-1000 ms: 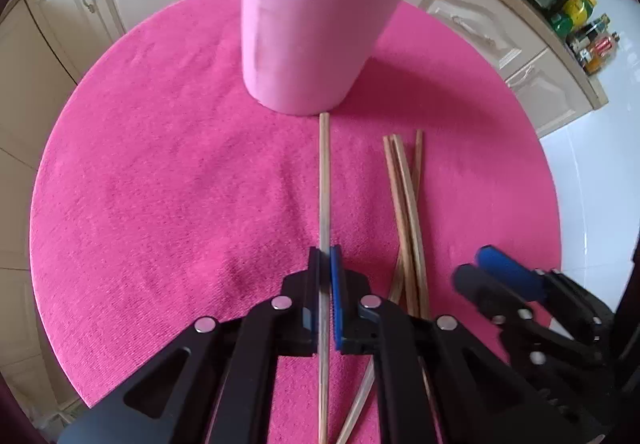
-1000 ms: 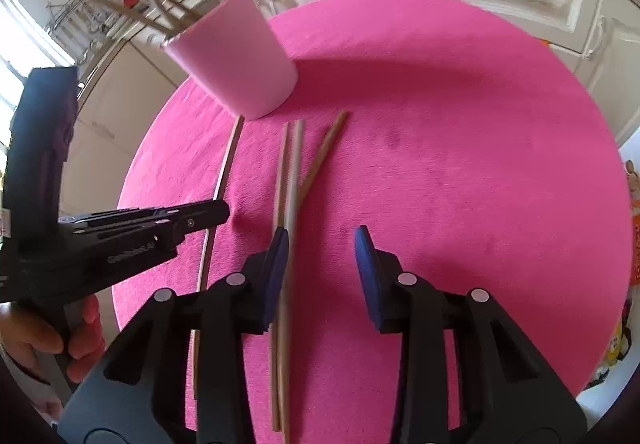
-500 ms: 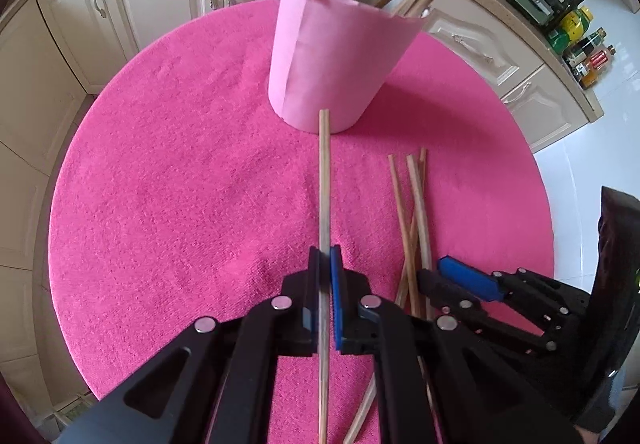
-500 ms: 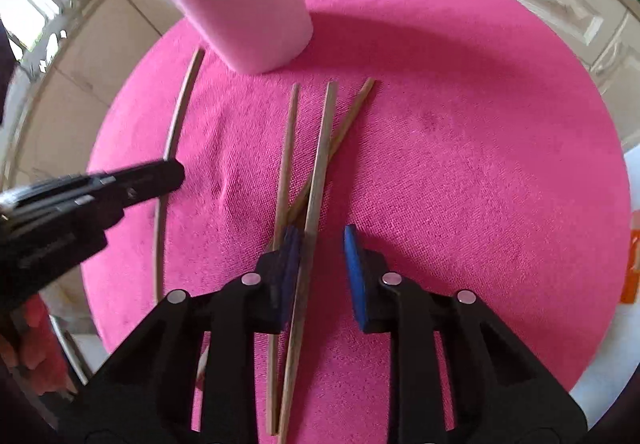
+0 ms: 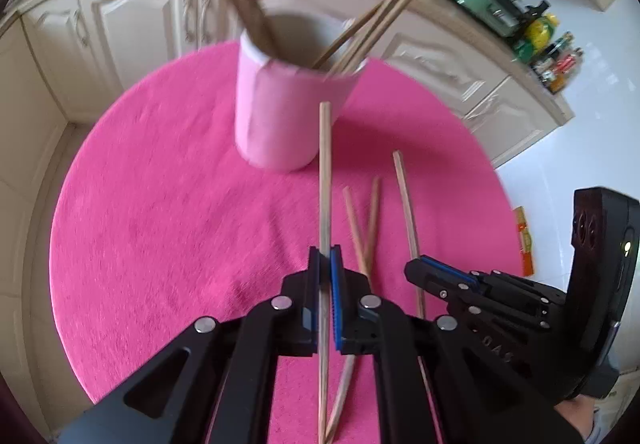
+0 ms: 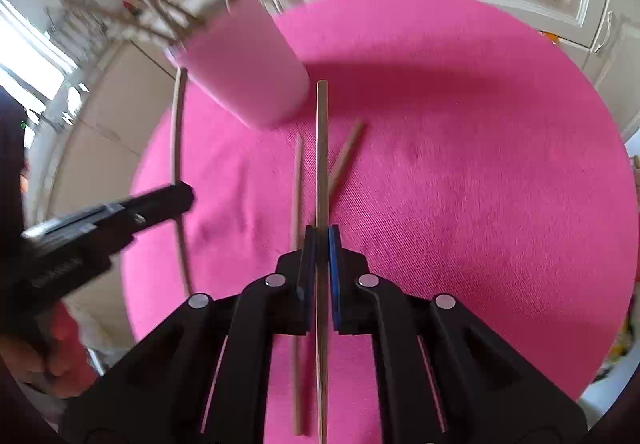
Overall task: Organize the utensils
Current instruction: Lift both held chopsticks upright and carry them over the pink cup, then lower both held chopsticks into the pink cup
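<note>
A pink cup (image 5: 288,116) holding several chopsticks stands at the far side of a round pink mat (image 5: 160,224). My left gripper (image 5: 325,254) is shut on a chopstick (image 5: 325,164) that is raised above the mat and points at the cup. Beside it, my right gripper (image 5: 416,270) grips another chopstick (image 5: 406,204). In the right wrist view the right gripper (image 6: 322,234) has its jaws closing, with the pads pressed on that chopstick (image 6: 322,148). Two chopsticks (image 6: 297,196) lie crossed on the mat (image 6: 480,204). The left gripper (image 6: 186,196) and the cup (image 6: 248,72) show at left.
Cream cabinets (image 5: 132,28) ring the table. A counter at the back right carries bottles (image 5: 556,60) and a green appliance. White floor tiles (image 5: 568,164) lie beyond the mat's right edge. A person's hand (image 6: 52,356) holds the left gripper.
My right gripper's jaws closed on one chopstick from the loose group and raised it off the mat. The left gripper rose with its chopstick, so the cup now shows lower and smaller.
</note>
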The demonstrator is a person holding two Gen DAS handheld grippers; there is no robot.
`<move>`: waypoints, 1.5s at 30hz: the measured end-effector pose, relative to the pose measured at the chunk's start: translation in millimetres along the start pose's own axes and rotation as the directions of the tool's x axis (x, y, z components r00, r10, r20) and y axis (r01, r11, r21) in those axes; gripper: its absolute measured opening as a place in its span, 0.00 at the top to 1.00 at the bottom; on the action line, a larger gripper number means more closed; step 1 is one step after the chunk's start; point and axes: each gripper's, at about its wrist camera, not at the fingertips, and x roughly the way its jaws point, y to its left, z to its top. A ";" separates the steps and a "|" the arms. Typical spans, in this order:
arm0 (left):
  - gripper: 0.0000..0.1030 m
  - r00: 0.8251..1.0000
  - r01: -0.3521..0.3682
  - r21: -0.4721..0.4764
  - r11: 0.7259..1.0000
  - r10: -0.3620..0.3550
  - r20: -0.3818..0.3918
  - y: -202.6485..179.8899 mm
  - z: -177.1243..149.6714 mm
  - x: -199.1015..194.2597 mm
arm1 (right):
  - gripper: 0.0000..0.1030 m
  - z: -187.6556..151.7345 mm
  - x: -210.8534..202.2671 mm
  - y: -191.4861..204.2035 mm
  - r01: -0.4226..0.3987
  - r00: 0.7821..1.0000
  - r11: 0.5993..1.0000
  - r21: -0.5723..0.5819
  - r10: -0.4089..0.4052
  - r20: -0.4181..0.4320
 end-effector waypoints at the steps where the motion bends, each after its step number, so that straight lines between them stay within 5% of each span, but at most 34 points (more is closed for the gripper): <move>1: 0.95 1.000 0.007 0.004 1.000 -0.007 0.009 -1.7 1.2 -3.7 | 0.94 1.7 -5.9 0.0 -0.019 1.000 1.000 0.009 0.018 0.018; 6: 0.95 0.993 0.048 0.026 0.999 -0.051 0.109 -15.1 10.0 -36.4 | 0.94 17.2 -48.6 3.5 -0.119 0.981 0.992 0.030 0.112 0.158; 12: 0.95 0.959 0.042 0.067 0.997 -0.059 0.279 -25.9 34.6 -79.5 | 0.94 44.3 -93.5 28.4 -0.162 0.922 0.986 -0.043 0.167 0.349; 21: 0.95 0.857 0.044 0.059 0.997 -0.068 0.511 -25.8 88.5 -120.1 | 0.93 109.8 -115.1 70.2 -0.146 0.775 0.980 -0.135 0.198 0.601; 27: 0.95 0.771 0.037 0.047 0.998 -0.058 0.635 -14.1 115.2 -142.5 | 0.93 137.2 -111.3 82.3 -0.119 0.672 0.977 -0.176 0.209 0.710; 30: 0.95 0.744 0.016 0.041 0.999 -0.039 0.667 -11.2 125.4 -142.1 | 0.93 147.8 -103.2 90.1 -0.089 0.653 0.976 -0.199 0.208 0.728; 33: 0.95 0.742 -0.005 0.039 0.999 -0.022 0.670 -9.6 131.1 -132.9 | 0.93 154.2 -91.8 94.7 -0.068 0.655 0.974 -0.218 0.209 0.726; 45: 0.95 0.776 -0.052 0.063 0.997 0.001 0.630 -3.1 128.9 -82.7 | 0.93 150.9 -51.5 86.2 -0.020 0.681 0.976 -0.217 0.173 0.712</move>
